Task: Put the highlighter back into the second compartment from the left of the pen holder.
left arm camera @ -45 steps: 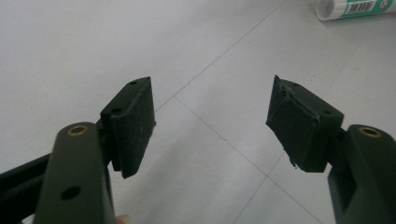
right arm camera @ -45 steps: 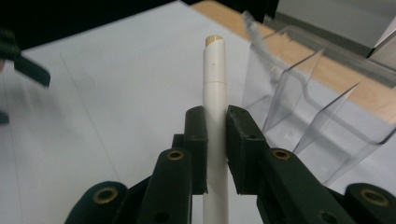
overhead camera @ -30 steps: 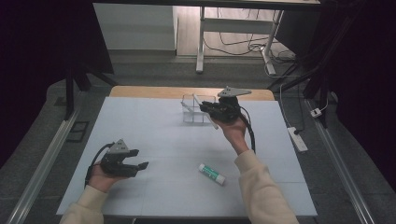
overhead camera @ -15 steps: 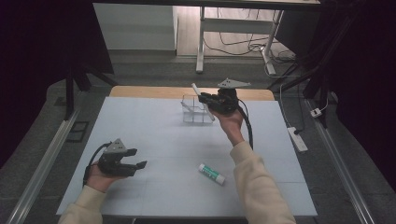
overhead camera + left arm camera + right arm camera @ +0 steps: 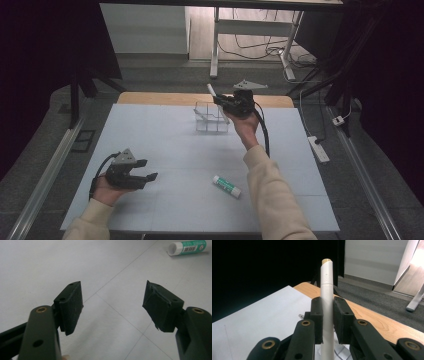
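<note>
While the right gripper [image 5: 226,103] clamps a white cylindrical marker [image 5: 327,305] just above the clear plastic box [image 5: 211,118], the left gripper [image 5: 113,306] rests near of that box, jaws wide and empty. Likely remaining — a white-and-green glue stick [image 5: 226,184], lying loose.

I see cream sleeves [image 5: 272,195] on both my forearms. My left gripper [image 5: 142,176] is black, a grey three-cornered plate [image 5: 124,156] on top, a black cable [image 5: 100,170] looping off it. My right gripper [image 5: 327,322] shows brass-coloured pivot rivets [image 5: 306,323], small screw holes, dark textured pads [image 5: 316,320].
</note>
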{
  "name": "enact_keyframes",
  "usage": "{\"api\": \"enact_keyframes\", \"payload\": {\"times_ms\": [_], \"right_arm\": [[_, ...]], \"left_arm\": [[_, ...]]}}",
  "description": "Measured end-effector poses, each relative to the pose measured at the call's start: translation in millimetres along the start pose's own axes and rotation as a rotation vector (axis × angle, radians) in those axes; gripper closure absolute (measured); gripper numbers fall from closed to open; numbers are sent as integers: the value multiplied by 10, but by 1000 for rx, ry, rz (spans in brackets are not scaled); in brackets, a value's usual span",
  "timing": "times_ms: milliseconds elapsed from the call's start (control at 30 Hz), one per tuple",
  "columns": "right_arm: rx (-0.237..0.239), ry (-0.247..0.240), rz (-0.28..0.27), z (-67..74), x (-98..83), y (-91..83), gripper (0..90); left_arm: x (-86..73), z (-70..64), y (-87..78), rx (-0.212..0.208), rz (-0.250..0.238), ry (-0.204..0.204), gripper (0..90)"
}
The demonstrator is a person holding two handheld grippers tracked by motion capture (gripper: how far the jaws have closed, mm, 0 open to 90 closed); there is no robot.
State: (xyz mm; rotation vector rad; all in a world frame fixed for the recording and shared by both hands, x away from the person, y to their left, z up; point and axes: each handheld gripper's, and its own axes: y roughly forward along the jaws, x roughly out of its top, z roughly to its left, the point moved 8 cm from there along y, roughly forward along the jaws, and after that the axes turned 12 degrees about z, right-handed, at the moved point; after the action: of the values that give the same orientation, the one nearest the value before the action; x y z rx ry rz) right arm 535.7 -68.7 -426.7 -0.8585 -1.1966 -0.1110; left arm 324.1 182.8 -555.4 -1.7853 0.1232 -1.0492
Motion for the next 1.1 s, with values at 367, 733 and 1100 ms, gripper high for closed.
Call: {"api": "enact_keyframes", "payload": {"times_ms": [367, 733, 1100], "right_arm": [[-15, 26, -24, -84, 42, 25, 775], [-35, 35, -27, -165, 74, 117, 776], [-48, 41, -43, -259, 110, 321, 775]], "left_arm": [[-2, 7, 3, -2, 1, -2, 316], [12, -2, 6, -1, 3, 5, 318], [15, 15, 3, -8, -4, -1, 316]]}}
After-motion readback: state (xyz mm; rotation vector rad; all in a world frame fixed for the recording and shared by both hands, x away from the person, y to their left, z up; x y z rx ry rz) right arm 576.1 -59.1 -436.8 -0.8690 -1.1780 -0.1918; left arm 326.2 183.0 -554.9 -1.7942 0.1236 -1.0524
